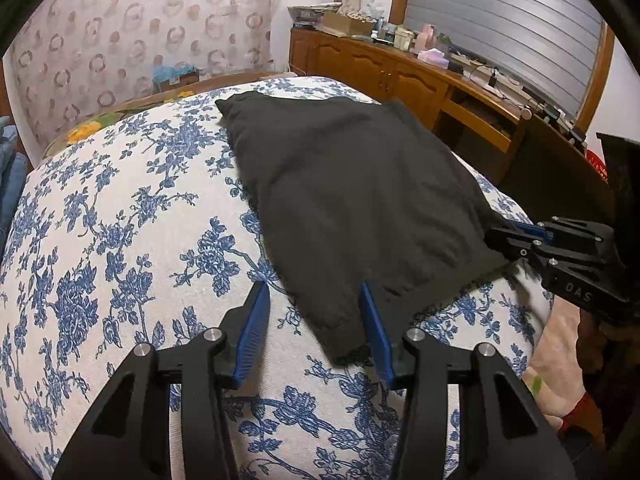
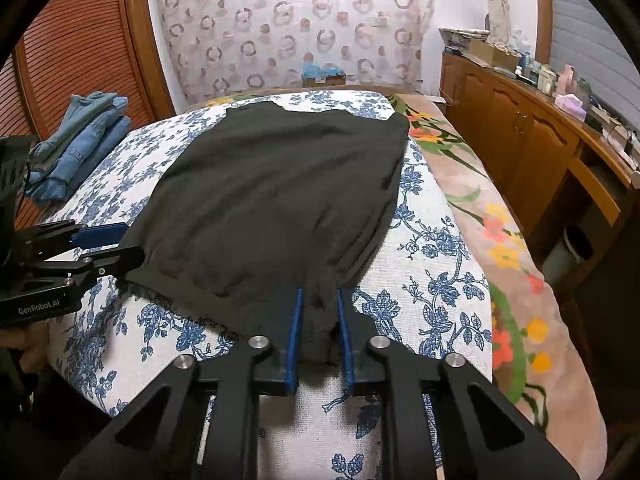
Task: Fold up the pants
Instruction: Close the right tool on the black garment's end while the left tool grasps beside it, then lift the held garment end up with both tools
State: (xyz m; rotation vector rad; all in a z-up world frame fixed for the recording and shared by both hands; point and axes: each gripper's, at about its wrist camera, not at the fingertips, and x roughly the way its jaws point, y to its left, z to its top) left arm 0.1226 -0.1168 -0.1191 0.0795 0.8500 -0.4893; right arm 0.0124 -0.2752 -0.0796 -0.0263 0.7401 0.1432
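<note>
Dark pants (image 1: 352, 184) lie folded flat on the blue-flowered bed cover (image 1: 120, 220). My left gripper (image 1: 313, 286) stands open over their near left corner: the right pad touches the cloth and the left pad is clear of it. In the right wrist view the pants (image 2: 280, 192) spread away from me, and my right gripper (image 2: 320, 293) is shut on their bunched near right corner. The left gripper (image 2: 108, 246) shows at the pants' left edge there. The right gripper (image 1: 508, 236) shows at the pants' right corner in the left wrist view.
A stack of folded blue jeans (image 2: 80, 140) sits at the bed's far left. A flowered pink blanket (image 2: 500, 240) runs along the bed's right side, and beyond it stands a cluttered wooden cabinet (image 2: 512, 128). A louvered wooden door (image 2: 72, 52) is at the left.
</note>
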